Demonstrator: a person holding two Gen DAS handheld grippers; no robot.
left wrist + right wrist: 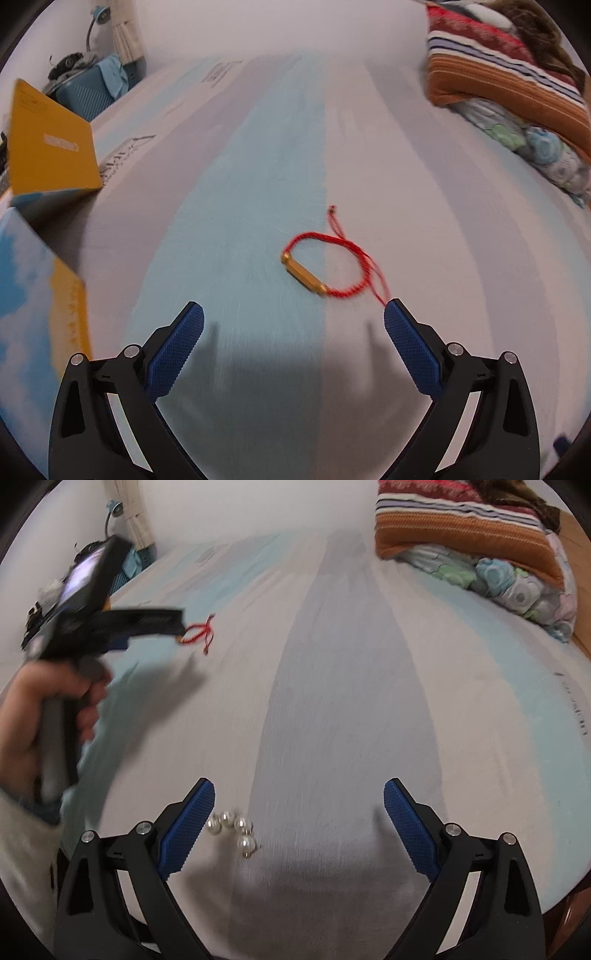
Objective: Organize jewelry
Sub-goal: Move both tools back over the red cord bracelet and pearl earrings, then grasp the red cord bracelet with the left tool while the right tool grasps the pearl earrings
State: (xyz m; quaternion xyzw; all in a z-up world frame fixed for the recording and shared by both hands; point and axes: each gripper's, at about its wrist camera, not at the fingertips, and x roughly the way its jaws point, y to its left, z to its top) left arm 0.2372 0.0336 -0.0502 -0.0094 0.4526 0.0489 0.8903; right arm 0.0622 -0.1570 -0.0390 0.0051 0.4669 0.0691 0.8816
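Red bracelet (328, 264) — before open left tool (293, 319)

A red string bracelet (328, 266) with a gold bar lies flat on the striped bed sheet (258, 184), its loose ends trailing away. Four shiny white pearls (234, 829) sit close together on the sheet, a bit blurry.

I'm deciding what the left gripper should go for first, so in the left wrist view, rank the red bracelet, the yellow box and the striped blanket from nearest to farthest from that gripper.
1. Red bracelet, just ahead of the open left gripper, slightly right; its cord reaches the right fingertip.
2. Yellow box, farther off on the left edge.
3. Striped blanket, at the far right end of the bed.
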